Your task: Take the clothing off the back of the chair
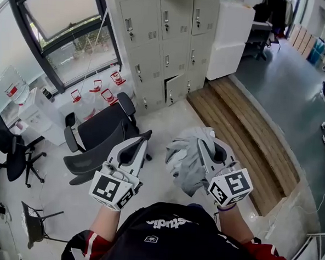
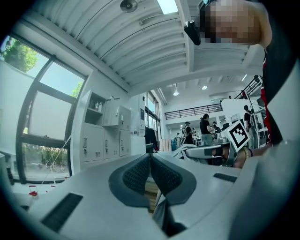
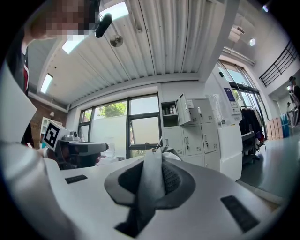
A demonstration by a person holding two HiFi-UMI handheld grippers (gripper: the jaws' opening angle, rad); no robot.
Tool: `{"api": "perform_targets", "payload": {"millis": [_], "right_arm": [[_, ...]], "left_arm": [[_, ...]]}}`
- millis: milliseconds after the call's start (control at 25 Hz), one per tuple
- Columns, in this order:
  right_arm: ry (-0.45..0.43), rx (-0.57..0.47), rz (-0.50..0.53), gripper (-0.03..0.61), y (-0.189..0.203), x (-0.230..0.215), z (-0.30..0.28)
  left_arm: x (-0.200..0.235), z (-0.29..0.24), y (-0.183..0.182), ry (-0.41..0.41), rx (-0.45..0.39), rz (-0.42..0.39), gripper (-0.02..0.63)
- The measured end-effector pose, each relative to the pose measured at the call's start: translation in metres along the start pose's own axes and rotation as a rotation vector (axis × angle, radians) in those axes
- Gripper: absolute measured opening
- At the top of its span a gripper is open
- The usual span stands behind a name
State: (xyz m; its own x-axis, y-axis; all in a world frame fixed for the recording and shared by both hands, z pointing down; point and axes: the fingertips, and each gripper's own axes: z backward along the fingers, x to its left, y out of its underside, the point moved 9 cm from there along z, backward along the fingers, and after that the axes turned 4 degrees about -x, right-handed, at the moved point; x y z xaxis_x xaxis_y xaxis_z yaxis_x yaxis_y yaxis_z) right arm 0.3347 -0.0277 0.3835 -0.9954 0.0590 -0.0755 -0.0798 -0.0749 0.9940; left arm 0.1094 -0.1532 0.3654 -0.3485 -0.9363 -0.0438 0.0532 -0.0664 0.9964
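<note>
My right gripper is shut on a bunched grey garment, which hangs over its jaws well above the floor. In the right gripper view a fold of the garment is pinched between the pads, at the right gripper. My left gripper is held beside it at about the same height, shut, with nothing between its pads; its jaws meet in the left gripper view. Below and to the left stands the black office chair, its mesh back bare. The garment also shows to the right in the left gripper view.
Grey lockers and a large window stand ahead. A raised wooden platform runs along the right. More black chairs and a small stool stand at the left. People stand far off in the hall.
</note>
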Motion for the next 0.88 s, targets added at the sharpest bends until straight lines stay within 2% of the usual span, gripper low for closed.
{"api": "perform_targets", "payload": {"millis": [280,640,880], "right_arm": [[-0.119,-0.002,-0.002,0.051,-0.009,0.022,-0.026],[-0.294,0.014,-0.003,0.051,-0.012,0.075,-0.07],[-0.373,0.017,-0.021,0.051,-0.013,0.12,-0.087]], "left_arm": [[0.01,0.031,-0.012,-0.109,0.006,-0.016,0.025],[0.038,0.094,-0.028,-0.288,0.001,-0.015,0.025],[0.048,0.141,-0.037,-0.366,0.01,-0.019,0.025]]}}
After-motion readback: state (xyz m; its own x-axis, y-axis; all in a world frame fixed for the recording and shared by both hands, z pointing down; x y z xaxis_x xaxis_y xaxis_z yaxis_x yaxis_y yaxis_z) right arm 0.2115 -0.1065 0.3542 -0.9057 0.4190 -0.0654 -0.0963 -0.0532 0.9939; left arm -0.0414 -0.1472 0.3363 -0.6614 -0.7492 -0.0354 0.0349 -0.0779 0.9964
